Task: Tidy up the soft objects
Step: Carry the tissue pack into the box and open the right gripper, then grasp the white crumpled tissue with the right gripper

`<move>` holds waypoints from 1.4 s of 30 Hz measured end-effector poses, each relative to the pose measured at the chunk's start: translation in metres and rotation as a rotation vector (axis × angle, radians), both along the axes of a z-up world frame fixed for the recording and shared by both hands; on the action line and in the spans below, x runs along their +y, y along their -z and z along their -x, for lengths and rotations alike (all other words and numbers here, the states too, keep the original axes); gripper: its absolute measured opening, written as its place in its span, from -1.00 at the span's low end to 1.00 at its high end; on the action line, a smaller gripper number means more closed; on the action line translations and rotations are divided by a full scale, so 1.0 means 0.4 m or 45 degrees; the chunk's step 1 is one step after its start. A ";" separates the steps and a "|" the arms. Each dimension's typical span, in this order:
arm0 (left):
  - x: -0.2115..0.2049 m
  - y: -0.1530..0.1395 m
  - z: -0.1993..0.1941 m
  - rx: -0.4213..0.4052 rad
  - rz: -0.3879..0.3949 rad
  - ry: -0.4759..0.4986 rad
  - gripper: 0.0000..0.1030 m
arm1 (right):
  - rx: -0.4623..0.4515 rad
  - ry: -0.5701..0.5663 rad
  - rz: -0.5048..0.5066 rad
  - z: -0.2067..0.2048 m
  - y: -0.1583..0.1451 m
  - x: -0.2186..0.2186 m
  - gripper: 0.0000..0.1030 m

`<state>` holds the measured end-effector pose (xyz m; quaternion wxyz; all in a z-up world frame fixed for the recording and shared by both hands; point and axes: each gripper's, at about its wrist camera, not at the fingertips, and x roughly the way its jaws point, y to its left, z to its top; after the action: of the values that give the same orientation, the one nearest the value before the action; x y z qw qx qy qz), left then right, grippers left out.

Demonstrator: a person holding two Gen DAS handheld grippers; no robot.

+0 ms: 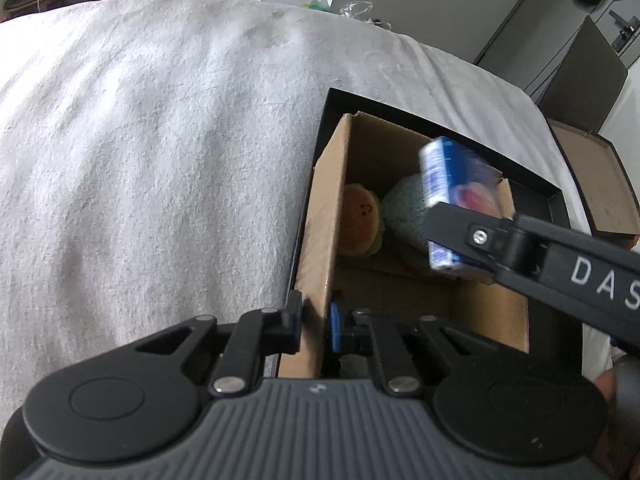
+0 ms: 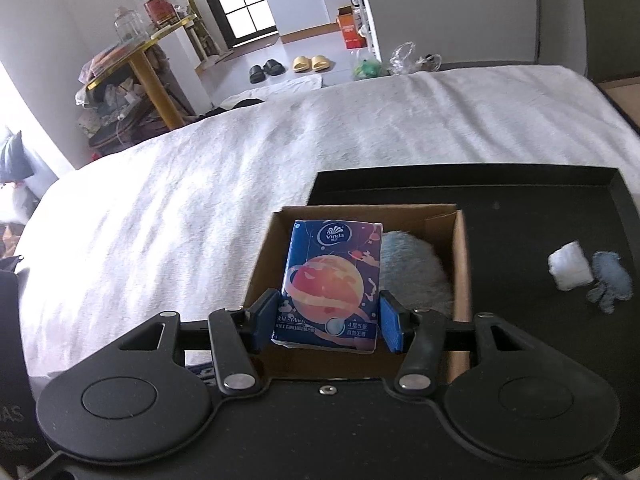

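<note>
White-blanketed bed (image 1: pixel 160 140) carries black tray (image 2: pixel 520 200) w/ cardboard box (image 2: pixel 462 264). Left tongs (image 1: pixel 314 326) pinched tight on box's side wall. Right tongs (image 2: pixel 326 322) grip Vinda tissue pack (image 2: pixel 330 280) above box; burger plush (image 1: pixel 362 224) & teal plush (image 1: pixel 406 210) inside.

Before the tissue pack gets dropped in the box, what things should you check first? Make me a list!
1. Tissue pack gripped firmly by the right gripper: ok, both pads press its sides.
2. Pack is over the cardboard box: ok in both views.
3. Box is held steady: ok, the left gripper is shut on its side wall.
4. Room inside the box: ok, the burger plush and blue-green plush sit at the far end, with bare cardboard nearer.
5. Leftovers on the black tray: not ok, a white wad and blue fluffy scrap lie outside the box.
</note>
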<state>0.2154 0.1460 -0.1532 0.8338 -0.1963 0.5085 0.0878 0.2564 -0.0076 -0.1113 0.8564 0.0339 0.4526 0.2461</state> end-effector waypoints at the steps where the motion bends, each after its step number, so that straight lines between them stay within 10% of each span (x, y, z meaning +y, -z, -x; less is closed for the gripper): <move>1: 0.001 0.000 0.000 0.000 0.002 0.002 -0.76 | 0.011 -0.003 -0.018 -0.002 0.002 0.003 0.05; 23: -0.021 -0.008 -0.009 0.037 -0.063 -0.014 -0.64 | 0.042 0.043 -0.022 0.007 0.014 -0.100 0.06; 42: -0.082 -0.015 -0.055 0.083 -0.202 -0.051 0.05 | -0.062 0.084 0.077 -0.051 0.017 -0.261 0.06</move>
<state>0.2376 0.1131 -0.1471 0.8277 -0.1368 0.5229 0.1507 0.2768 -0.1121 -0.1182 0.8755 0.0167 0.4375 0.2047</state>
